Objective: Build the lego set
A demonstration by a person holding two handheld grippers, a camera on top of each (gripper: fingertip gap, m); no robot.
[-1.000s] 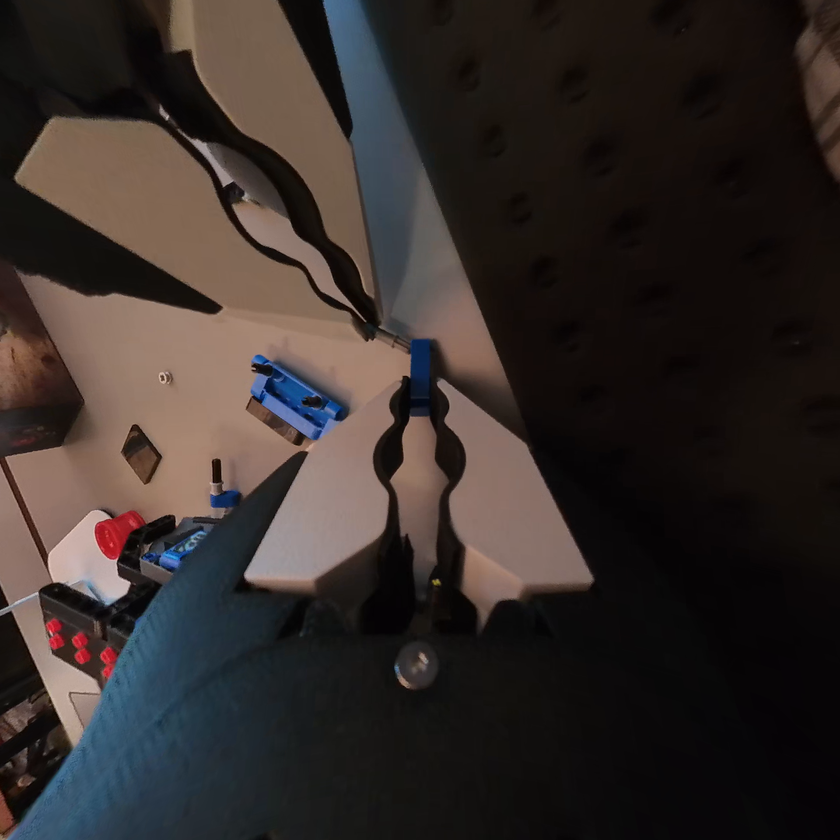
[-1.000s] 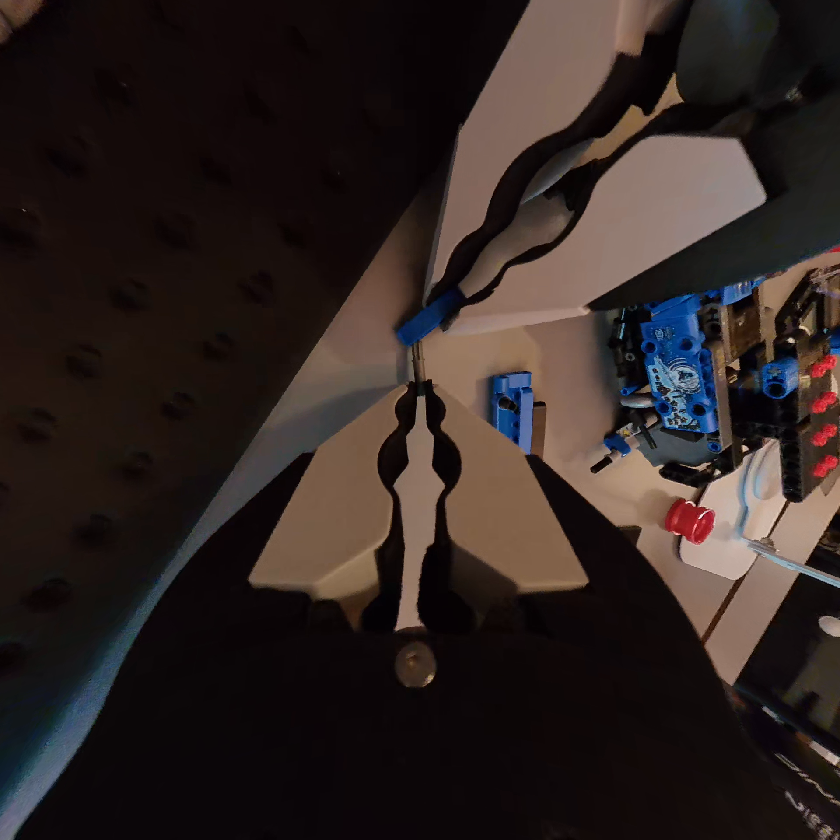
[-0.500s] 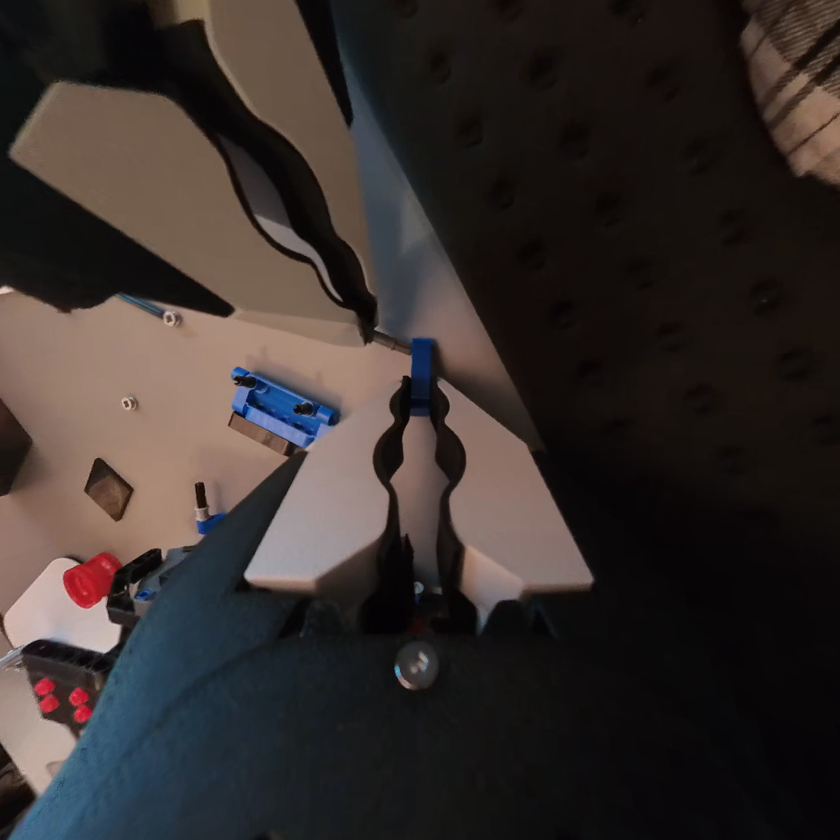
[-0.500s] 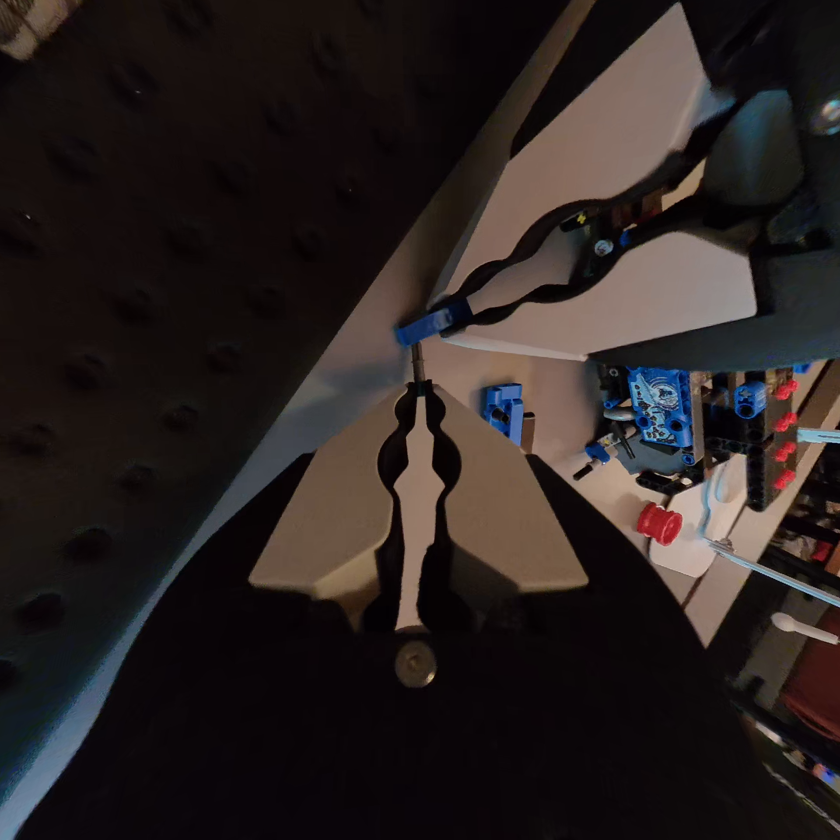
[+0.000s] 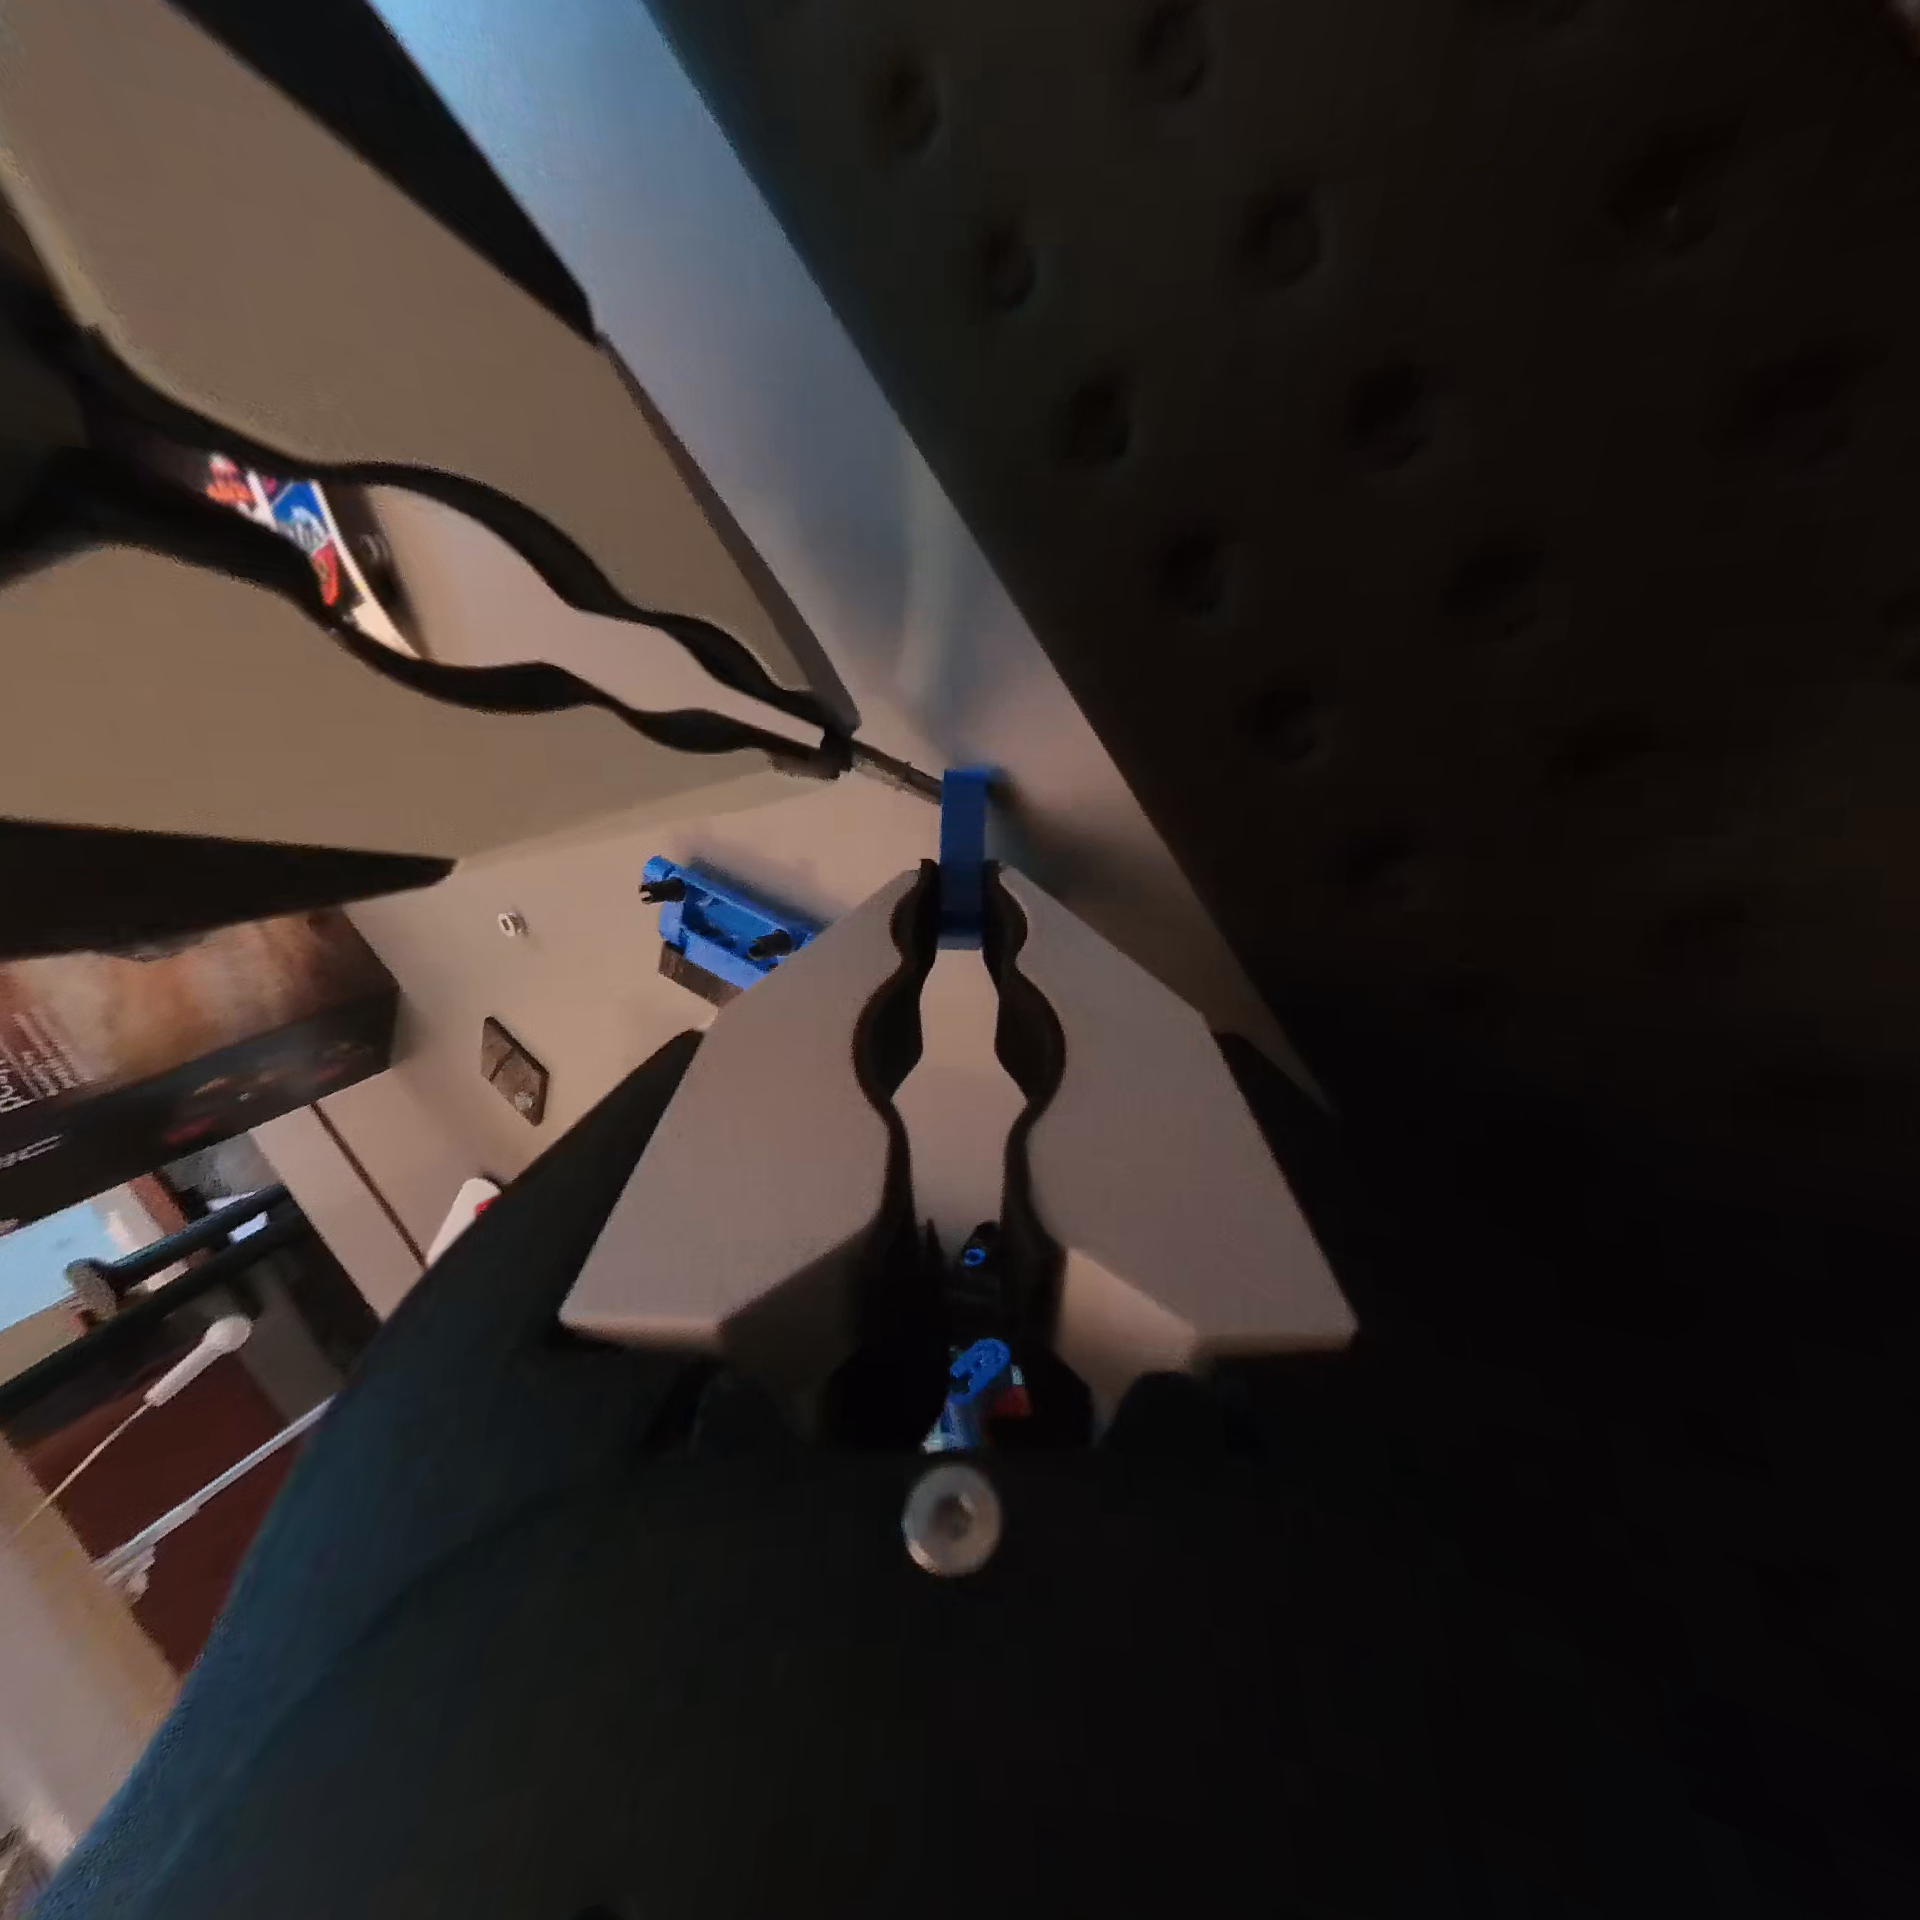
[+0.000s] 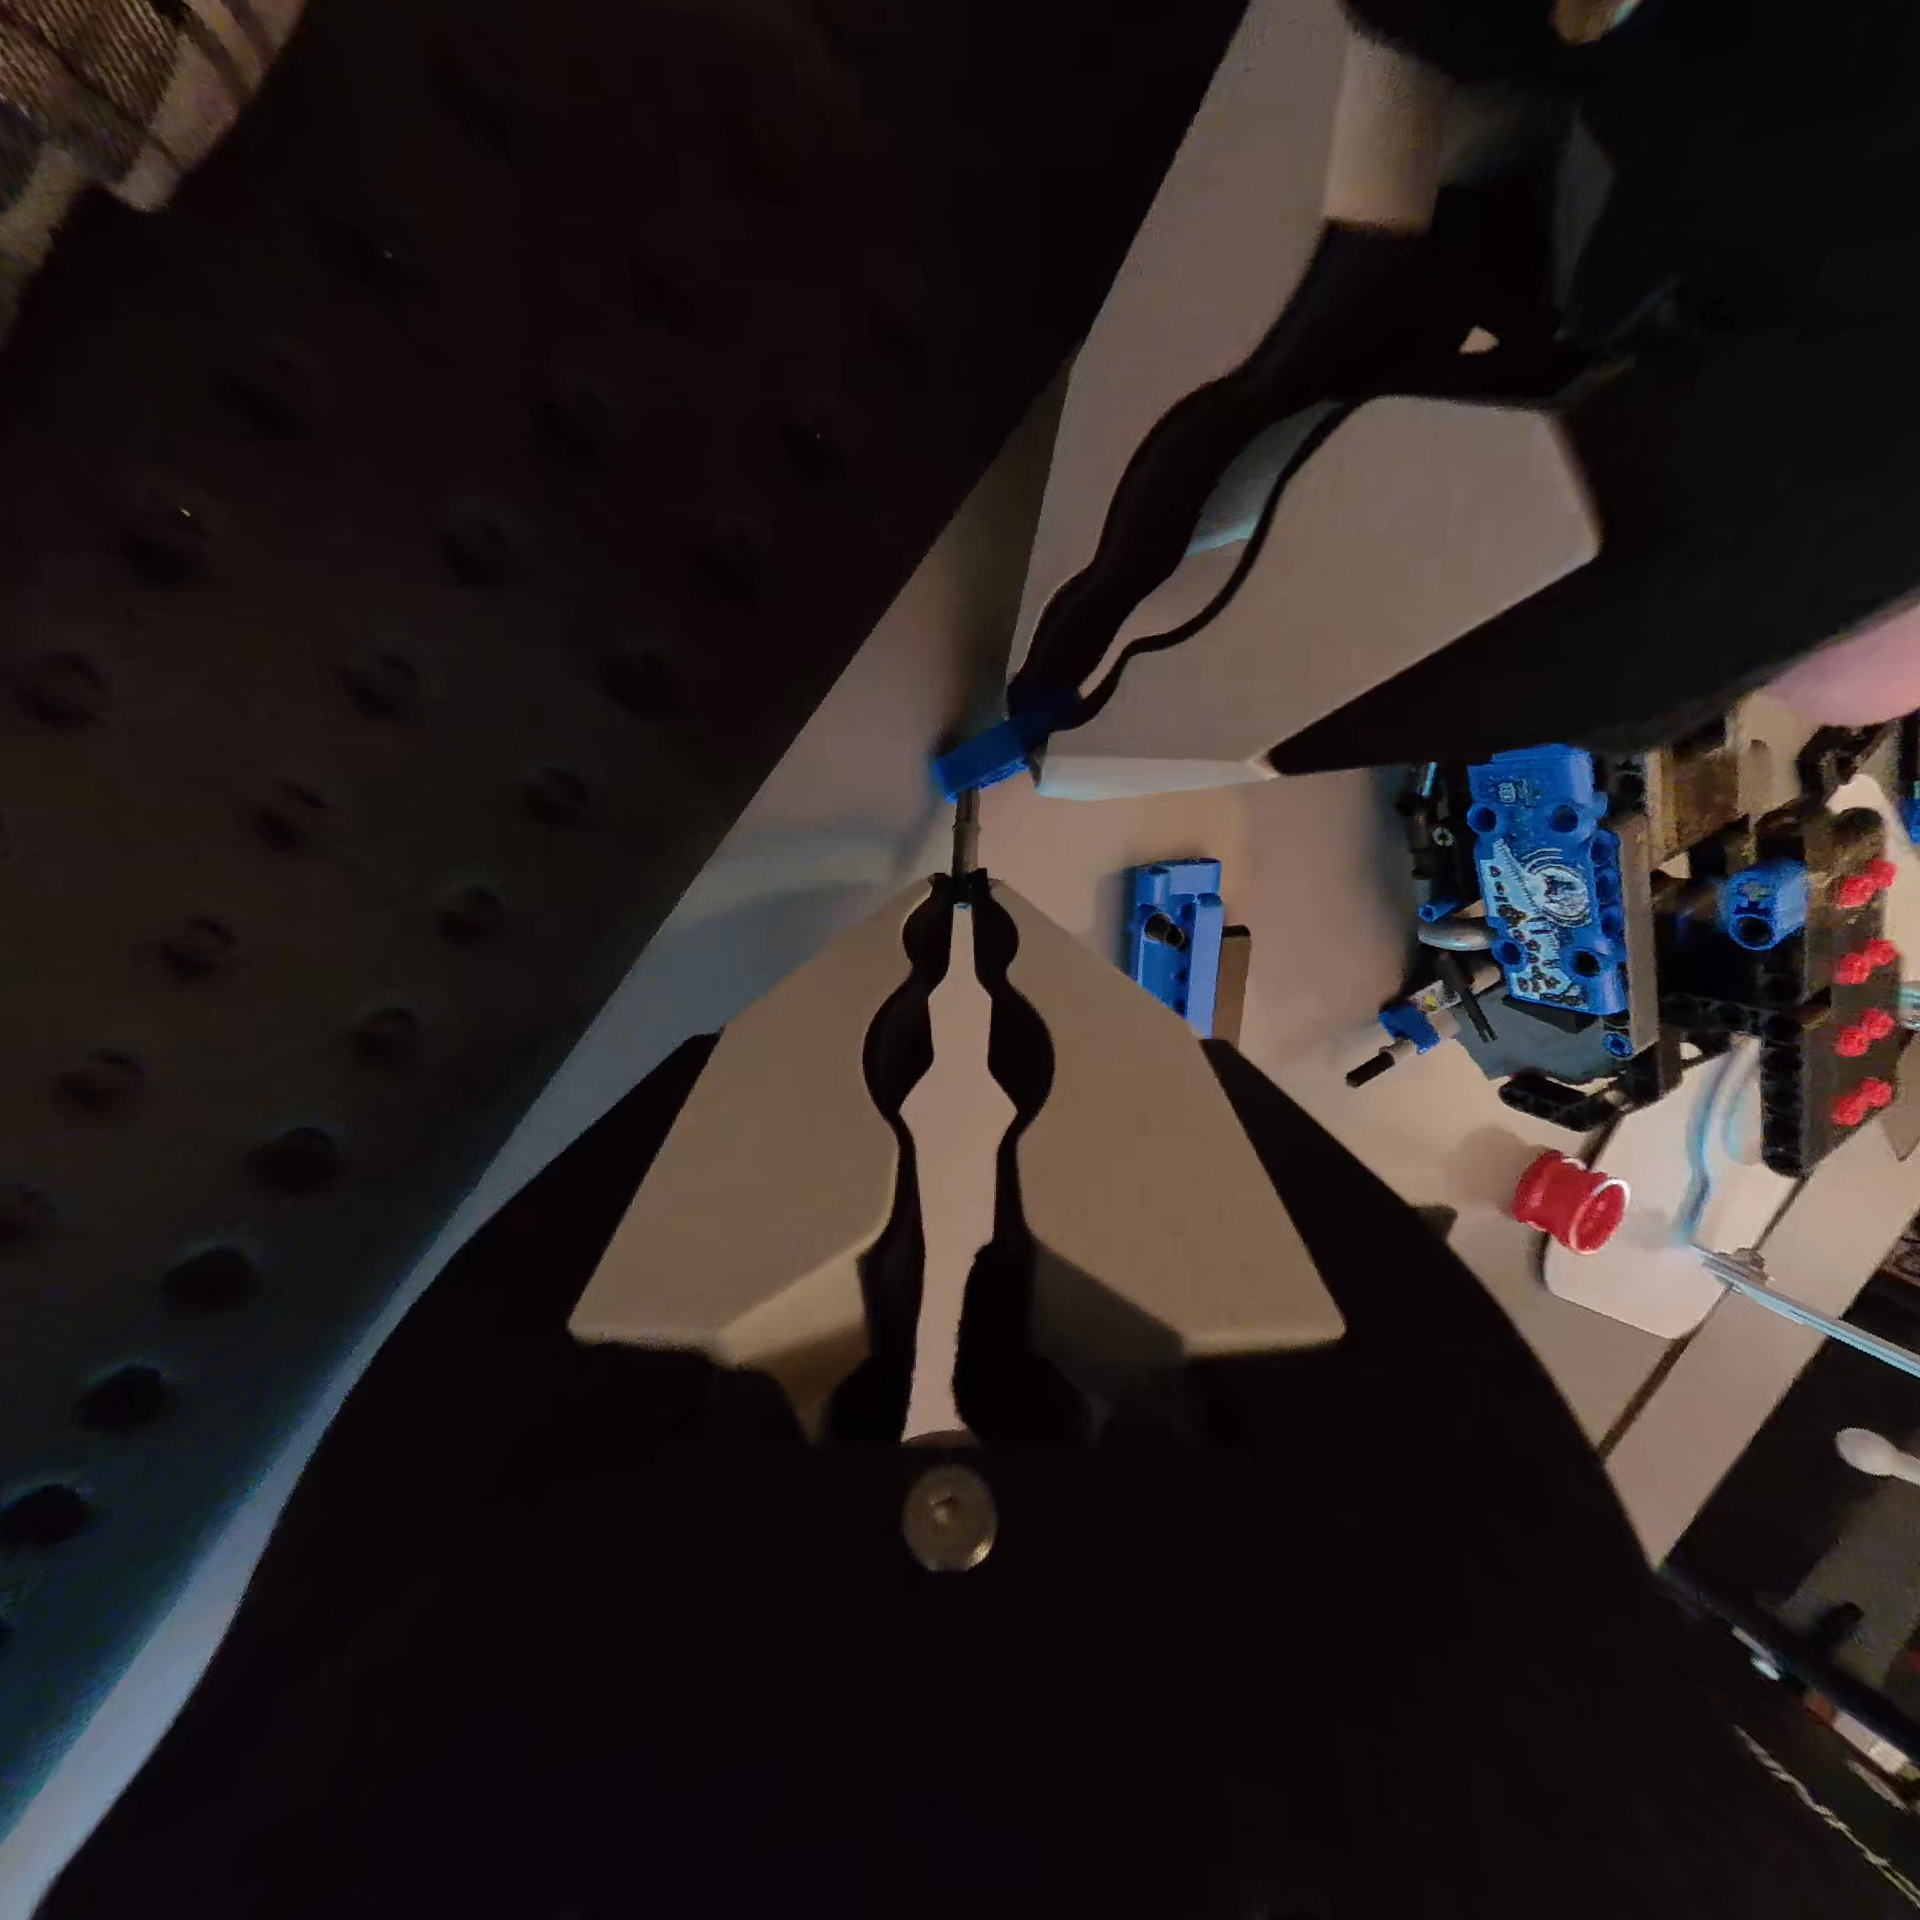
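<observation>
The left gripper point(image 5: 958, 914) has its jaws clamped on a small blue piece point(image 5: 962, 844). The right gripper point(image 6: 961, 896) pinches a thin dark pin point(image 6: 966, 831) whose far end meets that piece, above the counter point(image 6: 1320, 894).

Lower end of blue piece point(image 5: 961, 862) hidden between fingers of left hand-held gripper point(image 5: 958, 906). Thin pin point(image 6: 965, 840) too small to identify. Lego model point(image 6: 1683, 935) cut off by right edge. Dark box point(image 5: 156, 1049) blurred, cut off at left edge.
</observation>
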